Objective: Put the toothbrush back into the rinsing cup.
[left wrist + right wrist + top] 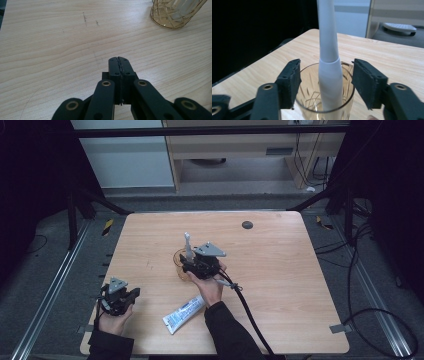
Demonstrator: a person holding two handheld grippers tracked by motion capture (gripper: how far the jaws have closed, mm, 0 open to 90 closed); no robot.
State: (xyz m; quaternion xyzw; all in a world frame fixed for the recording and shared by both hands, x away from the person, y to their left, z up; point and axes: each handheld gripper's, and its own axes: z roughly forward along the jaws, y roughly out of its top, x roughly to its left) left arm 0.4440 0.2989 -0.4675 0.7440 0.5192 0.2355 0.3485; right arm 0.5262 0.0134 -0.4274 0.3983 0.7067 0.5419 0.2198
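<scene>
My right claw [325,83] stands open, its two black ridged pads either side of a white, smooth plastic toothbrush handle [329,75] without touching it. The handle stands nearly upright inside an amber cut-glass tumbler [347,100], near the middle of the pale wooden tabletop [280,260]. My left claw [119,66] is closed on nothing, jaws pressed flat together, hovering low over bare wood near the front left corner, well apart from the glass.

The risk I see: the tumbler is slender and top-heavy with that tall handle in it. If I draw the right claw back at a slant, a pad could catch the rim or the handle and tip the whole lot; glass on hard wood would slide or roll. The handle is glossy and tapered, so a pinch high up may slip.

A white soft squeeze tube with blue print [184,314] lies flat near the front edge, just beside my right forearm, where a sleeve could nudge it.
</scene>
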